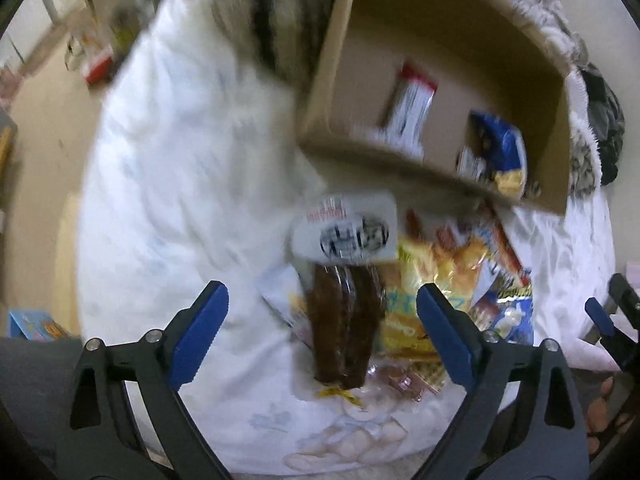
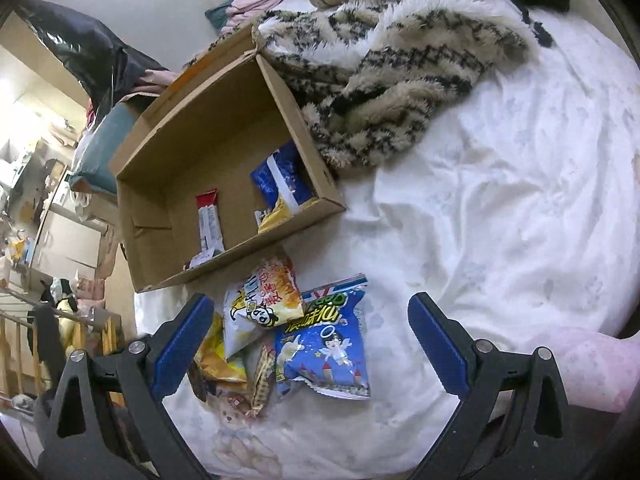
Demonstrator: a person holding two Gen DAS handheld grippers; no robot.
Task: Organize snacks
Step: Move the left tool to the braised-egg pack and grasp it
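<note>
A cardboard box (image 2: 208, 152) lies on the white bedding (image 2: 500, 200); inside are a red-and-white bar (image 2: 210, 220) and a blue-and-yellow bag (image 2: 284, 188). In front of it is a pile of snacks: a white-and-orange chip bag (image 2: 260, 300), a blue cartoon bag (image 2: 324, 344) and a yellow bag (image 2: 216, 360). My right gripper (image 2: 310, 300) hangs open above this pile. In the blurred left wrist view, a pack of brown sticks with a white label (image 1: 344, 320) lies between the wide fingers of my open left gripper (image 1: 322, 292), untouched. The box (image 1: 400, 32) is at upper right.
A furry striped blanket (image 2: 392, 80) lies against the box's far side. Clothes are heaped at the head of the bed. The bed edge, floor and shelves are at left (image 2: 48, 208). Pink fabric (image 2: 592, 360) is at lower right. My right gripper shows at the edge (image 1: 600, 316).
</note>
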